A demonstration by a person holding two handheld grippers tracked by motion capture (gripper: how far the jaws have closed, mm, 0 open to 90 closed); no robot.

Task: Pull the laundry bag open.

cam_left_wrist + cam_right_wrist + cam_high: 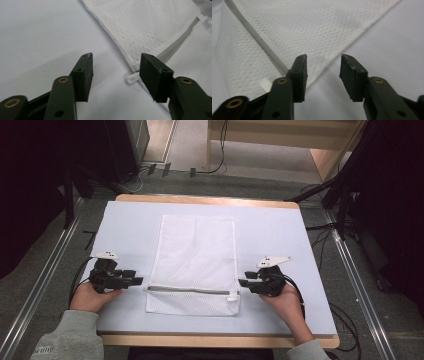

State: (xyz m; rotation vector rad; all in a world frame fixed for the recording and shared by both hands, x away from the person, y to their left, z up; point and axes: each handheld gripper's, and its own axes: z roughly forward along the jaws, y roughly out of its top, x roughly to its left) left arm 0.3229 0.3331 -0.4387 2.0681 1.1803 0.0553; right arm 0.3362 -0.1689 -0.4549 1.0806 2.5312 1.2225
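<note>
- High view: white rectangular mesh laundry bag (196,265) lies flat mid-table on the pale lavender-grey table top with a wooden rim (280,235). Its long axis runs from the near edge to the far edge. The grey zipper strip (190,290) crosses the short way, parallel to the near edge, close to the bag's near end.
- High view: black two-jaw left gripper (138,281) sits just off the bag's left edge at zipper height, jaws pointing right toward it. Black two-jaw right gripper (242,283) sits just off the right edge by the zipper's white pull end, pointing left. Neither is pinching the bag.
- High view: around the table are grey floor, metal floor rails (37,290), black cables (220,150), dark stands and a wooden bench at the far side. Nothing lies on the bag or blocks either approach.
- Left gripper view: jaws parted wide, released, nothing between the pads. Bag edge and a small clear zipper tab (131,78) lie just ahead of the right-hand jaw. The zipper runs away toward the upper right. Bare table top to the left.
- Right gripper view: jaws apart, released, with only the bag's hem edge and table top in the gap, not pinched. The zipper runs diagonally at upper left, its white end by the left-hand jaw.
</note>
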